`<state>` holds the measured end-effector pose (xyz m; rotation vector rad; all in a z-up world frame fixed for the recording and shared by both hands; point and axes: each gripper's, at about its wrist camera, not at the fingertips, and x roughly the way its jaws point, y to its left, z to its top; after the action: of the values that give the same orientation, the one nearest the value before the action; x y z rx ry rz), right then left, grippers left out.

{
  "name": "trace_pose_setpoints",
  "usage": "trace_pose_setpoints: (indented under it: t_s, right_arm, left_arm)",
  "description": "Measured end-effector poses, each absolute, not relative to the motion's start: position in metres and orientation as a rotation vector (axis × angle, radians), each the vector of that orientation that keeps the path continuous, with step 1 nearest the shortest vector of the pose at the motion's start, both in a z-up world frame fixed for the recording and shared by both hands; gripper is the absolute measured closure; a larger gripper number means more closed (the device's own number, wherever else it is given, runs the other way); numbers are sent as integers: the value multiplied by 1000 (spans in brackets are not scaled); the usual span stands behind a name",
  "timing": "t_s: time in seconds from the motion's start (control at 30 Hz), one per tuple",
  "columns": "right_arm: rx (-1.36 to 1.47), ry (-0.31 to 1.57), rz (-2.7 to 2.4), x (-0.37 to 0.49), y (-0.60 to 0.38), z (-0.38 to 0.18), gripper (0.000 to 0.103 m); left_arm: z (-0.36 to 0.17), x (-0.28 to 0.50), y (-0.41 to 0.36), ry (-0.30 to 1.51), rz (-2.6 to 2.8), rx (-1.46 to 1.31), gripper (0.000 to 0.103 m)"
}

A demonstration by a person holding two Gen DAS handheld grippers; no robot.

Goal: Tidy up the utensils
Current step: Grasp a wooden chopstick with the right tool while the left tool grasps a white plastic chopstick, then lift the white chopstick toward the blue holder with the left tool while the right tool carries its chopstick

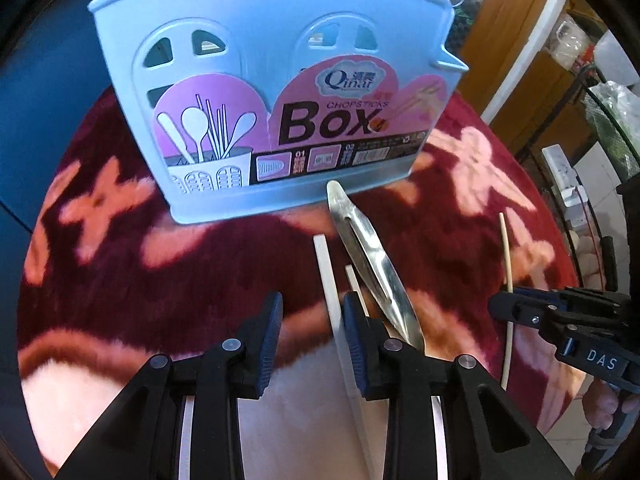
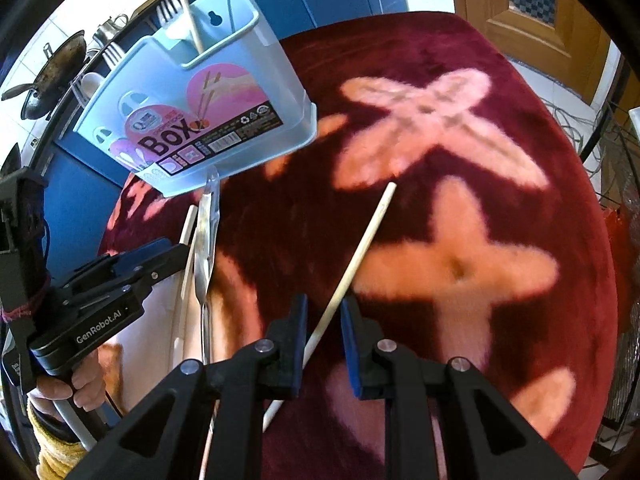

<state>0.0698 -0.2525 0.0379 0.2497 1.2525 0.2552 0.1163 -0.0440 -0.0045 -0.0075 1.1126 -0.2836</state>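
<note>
Utensil box (image 2: 192, 92) | holds chopstick (image 2: 186, 8), forks (image 2: 168, 8), spoon (image 2: 90, 82)

Utensil box (image 1: 276, 92) at table's (image 1: 100, 240) far edge, metal utensil (image 1: 372, 264) before it, chopstick (image 2: 352, 272) right

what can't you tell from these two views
- Box contents: left view, its front wall hides all but a few tops.
- Tongs, near end: left view, behind the left gripper.
- Chopstick: right view, jaws straddle it; contact unclear.
</note>
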Motion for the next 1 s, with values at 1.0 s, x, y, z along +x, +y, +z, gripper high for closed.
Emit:
trace_pose_setpoints:
  t_s: [1.0]
  right_arm:
    - [295,894,355,45,-245,102,97]
  left_arm:
    - [70,75,-8,819,-352,-207,97]
